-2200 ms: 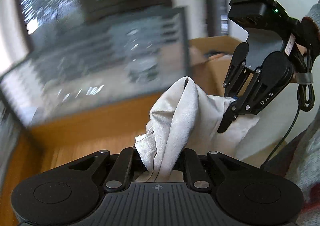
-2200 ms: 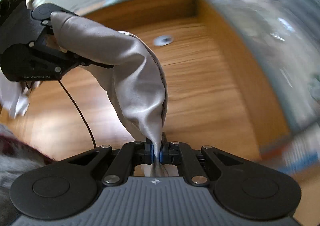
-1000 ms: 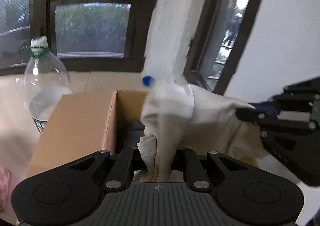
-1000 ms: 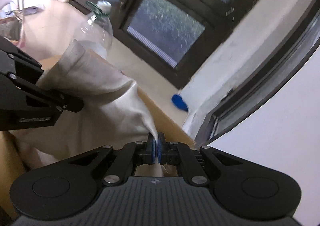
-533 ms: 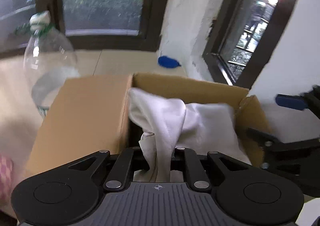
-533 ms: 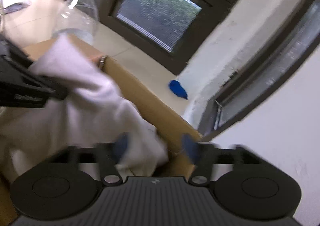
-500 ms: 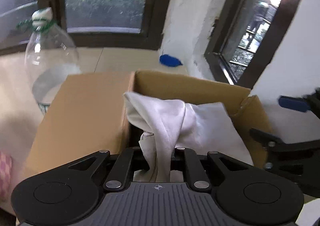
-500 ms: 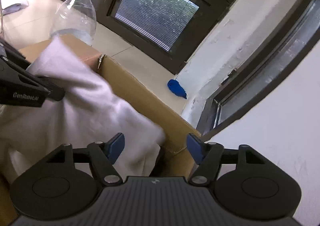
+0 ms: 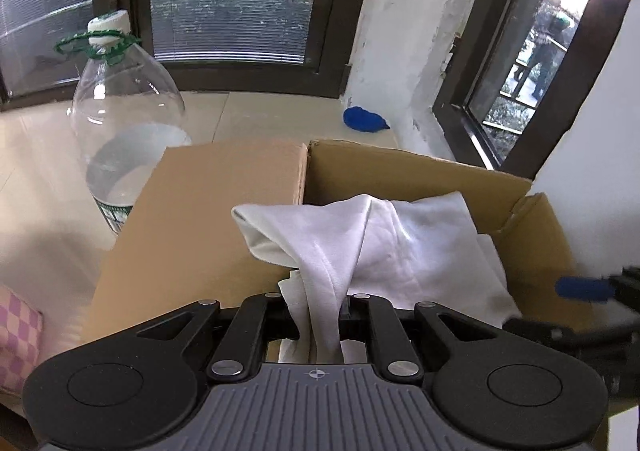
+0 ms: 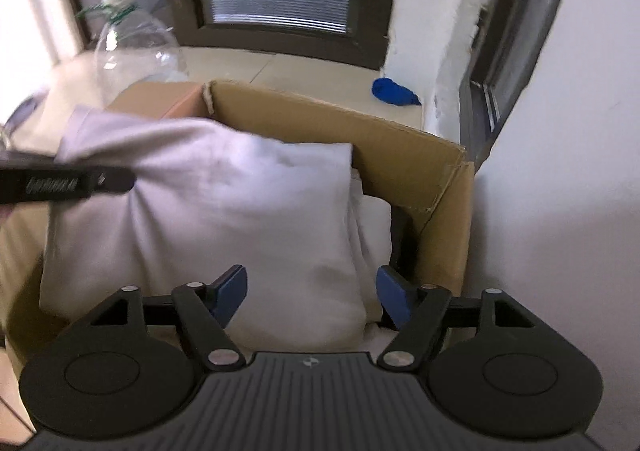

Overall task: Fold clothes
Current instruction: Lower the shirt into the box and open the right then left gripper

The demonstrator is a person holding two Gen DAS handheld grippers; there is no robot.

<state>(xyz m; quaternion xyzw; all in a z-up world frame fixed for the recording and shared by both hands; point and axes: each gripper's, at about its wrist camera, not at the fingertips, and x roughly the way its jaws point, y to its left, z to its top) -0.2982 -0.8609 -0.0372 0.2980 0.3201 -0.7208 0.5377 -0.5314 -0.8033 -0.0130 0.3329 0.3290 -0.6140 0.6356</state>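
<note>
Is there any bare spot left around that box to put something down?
Yes: the pale tiled ledge behind the cardboard box, between the big clear bottle and the small blue object, is bare. The box itself is crowded with white cloth, and the left hand-held gripper grips it there.

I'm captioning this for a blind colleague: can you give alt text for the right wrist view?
The right gripper, jaws open, hangs over a folded white garment lying in a cardboard box. The left gripper pinches the garment's left edge; a clear bottle stands behind.
</note>
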